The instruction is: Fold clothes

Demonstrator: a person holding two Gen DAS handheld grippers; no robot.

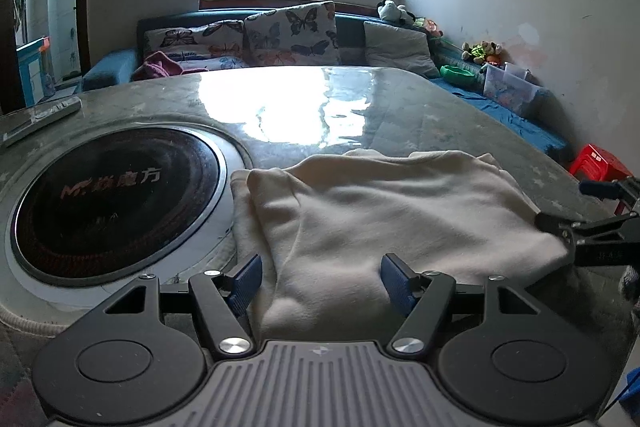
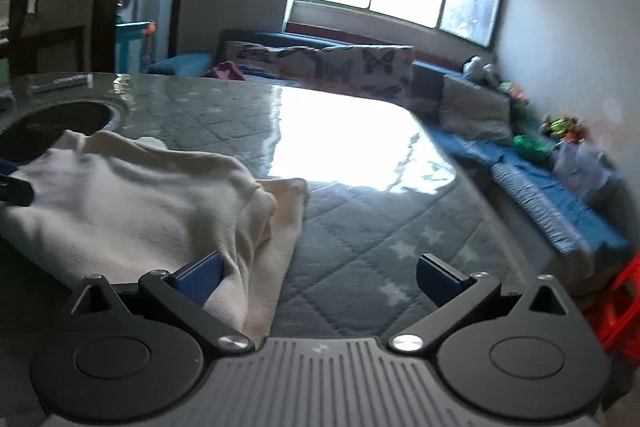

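A cream folded garment [image 1: 384, 223] lies on the grey quilted table [image 1: 420, 123], with its left edge next to the round cooktop. My left gripper [image 1: 322, 281] is open, its blue pads straddling the garment's near edge. My right gripper [image 2: 320, 281] is open at the garment's right near corner [image 2: 240, 267]; its left pad [image 2: 200, 277] touches the cloth and its right pad is over bare table. In the left wrist view the right gripper [image 1: 580, 231] shows at the garment's right edge. The garment fills the left of the right wrist view [image 2: 132, 203].
A round black induction cooktop [image 1: 116, 203] is set in the table at left. A remote [image 1: 40, 119] lies at the far left edge. A blue sofa with butterfly cushions [image 1: 288, 31] stands behind the table. A red stool [image 1: 600, 163] stands at right.
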